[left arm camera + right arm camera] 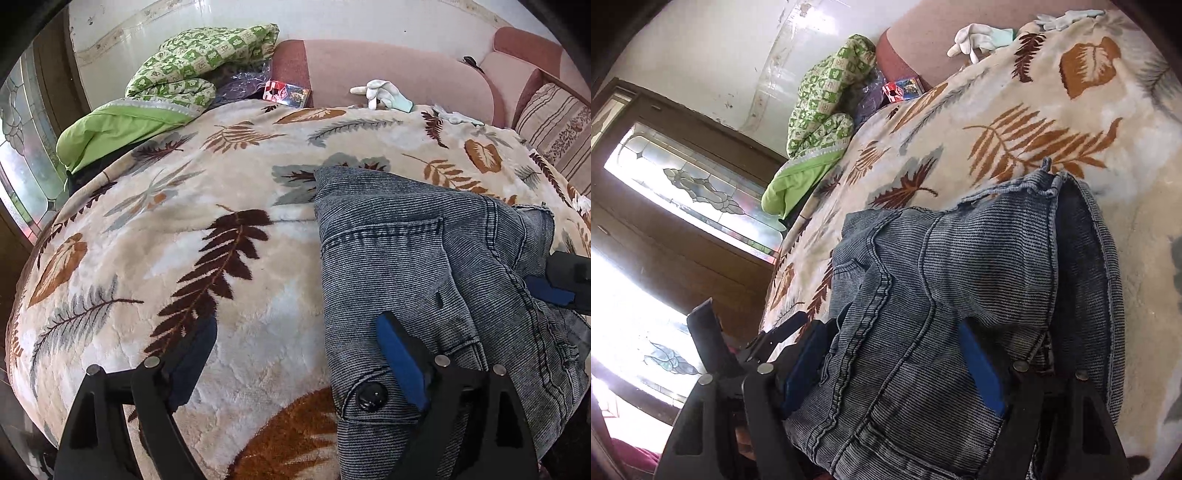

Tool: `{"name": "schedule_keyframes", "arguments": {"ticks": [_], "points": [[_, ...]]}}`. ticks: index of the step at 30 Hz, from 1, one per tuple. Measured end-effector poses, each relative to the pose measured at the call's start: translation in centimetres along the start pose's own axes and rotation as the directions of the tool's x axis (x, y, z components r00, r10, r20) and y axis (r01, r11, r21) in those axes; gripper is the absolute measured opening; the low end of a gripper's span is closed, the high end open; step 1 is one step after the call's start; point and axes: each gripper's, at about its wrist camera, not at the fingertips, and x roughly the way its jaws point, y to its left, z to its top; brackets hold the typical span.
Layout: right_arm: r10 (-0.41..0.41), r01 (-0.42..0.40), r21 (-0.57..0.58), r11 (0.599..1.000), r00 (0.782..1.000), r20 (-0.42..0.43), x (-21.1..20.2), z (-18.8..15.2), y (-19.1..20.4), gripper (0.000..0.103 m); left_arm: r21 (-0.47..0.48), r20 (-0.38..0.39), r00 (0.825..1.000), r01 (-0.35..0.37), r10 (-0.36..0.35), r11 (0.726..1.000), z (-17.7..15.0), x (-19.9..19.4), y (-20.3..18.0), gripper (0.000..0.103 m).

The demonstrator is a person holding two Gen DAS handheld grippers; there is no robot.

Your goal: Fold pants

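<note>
Faded blue denim pants (424, 266) lie bunched on a leaf-patterned blanket (184, 240), waistband button (370, 396) near me. My left gripper (299, 347) is open; its right finger rests on the waistband edge, its left finger over bare blanket. The right gripper shows at the right edge of the left wrist view (565, 284). In the right wrist view the pants (960, 277) fill the middle and my right gripper (894, 365) stands open, its fingers astride a fold of denim. Whether the pads touch the cloth I cannot tell.
A green patterned quilt (192, 62) and a green pillow (110, 136) lie at the far left of the bed. A pink sofa back (388, 74), white gloves (384, 94), a red packet (284, 90) and a striped cushion (554, 125) lie beyond. A glass door (683, 192) is left.
</note>
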Motion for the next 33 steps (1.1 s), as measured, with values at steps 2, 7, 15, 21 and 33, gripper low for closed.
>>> {"name": "schedule_keyframes", "arguments": {"ticks": [2, 7, 15, 21, 33], "points": [[0.008, -0.008, 0.005, 1.0, 1.0, 0.003, -0.2, -0.1, -0.2, 0.077, 0.004, 0.004, 1.0, -0.003, 0.003, 1.0, 0.0, -0.1, 0.0, 0.088], [-0.003, 0.003, -0.024, 1.0, 1.0, 0.014, -0.3, -0.4, 0.1, 0.077, 0.011, 0.013, 1.0, -0.011, 0.011, 1.0, -0.1, -0.2, -0.1, 0.088], [-0.034, 0.037, -0.067, 0.997, 0.999, 0.037, -0.2, -0.9, 0.9, 0.078, 0.032, 0.038, 0.999, -0.031, 0.03, 0.999, -0.3, -0.9, -0.3, 0.088], [-0.055, 0.058, -0.093, 0.994, 0.998, 0.041, -0.2, -1.0, 1.1, 0.078, 0.036, 0.042, 0.999, -0.034, 0.033, 0.999, -0.3, -0.8, -0.3, 0.088], [-0.102, 0.12, -0.176, 0.977, 0.989, 0.109, -2.3, -2.0, 3.1, 0.078, 0.016, 0.072, 0.997, -0.042, 0.04, 0.999, -0.1, -1.8, 0.0, 0.088]]}}
